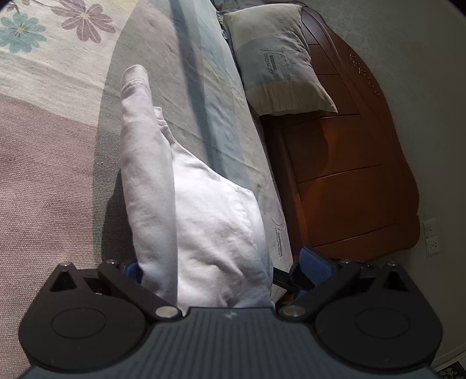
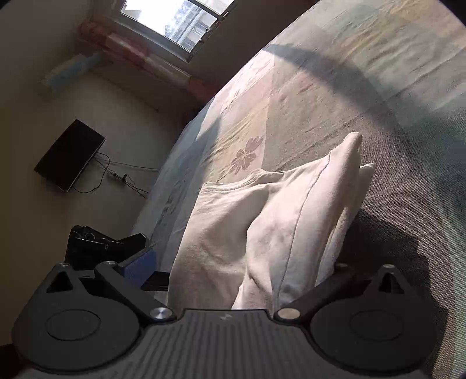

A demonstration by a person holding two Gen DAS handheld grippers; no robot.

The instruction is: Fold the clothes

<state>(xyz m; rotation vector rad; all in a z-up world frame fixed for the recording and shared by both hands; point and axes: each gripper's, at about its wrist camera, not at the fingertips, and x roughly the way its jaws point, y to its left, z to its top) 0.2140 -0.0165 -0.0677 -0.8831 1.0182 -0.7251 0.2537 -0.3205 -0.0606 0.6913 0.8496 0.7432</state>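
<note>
The left gripper (image 1: 217,271), a black two-finger tool with blue pads, stands wide apart with a white cotton garment (image 1: 201,221) bunched between its fingers; the cloth fills the gap and covers the left pad, so whether either pad actually presses it cannot be told. From the tool the garment runs forward as a long folded sleeve-like strip across the grey-green woven bedspread (image 1: 52,175), which carries printed purple and teal flowers at its far left. Ahead and to the right lies a pale grey-and-cream pillow (image 1: 279,61) printed "DREAMCITY"; the same word shows on bedding just right of the garment, partly cut off. Beyond the pillow rises a carved reddish-brown wooden headboard (image 1: 349,163), with white wall sockets further right. The right gripper (image 2: 233,271) is likewise spread wide around the garment (image 2: 256,221), its right finger hidden under the cloth, its grip unclear. To its left, past the bed's edge, a black flat screen (image 2: 70,154) with trailing cables hangs on a cream wall below a bright window (image 2: 180,20); the other gripper appears there too, dark and indistinct.
</note>
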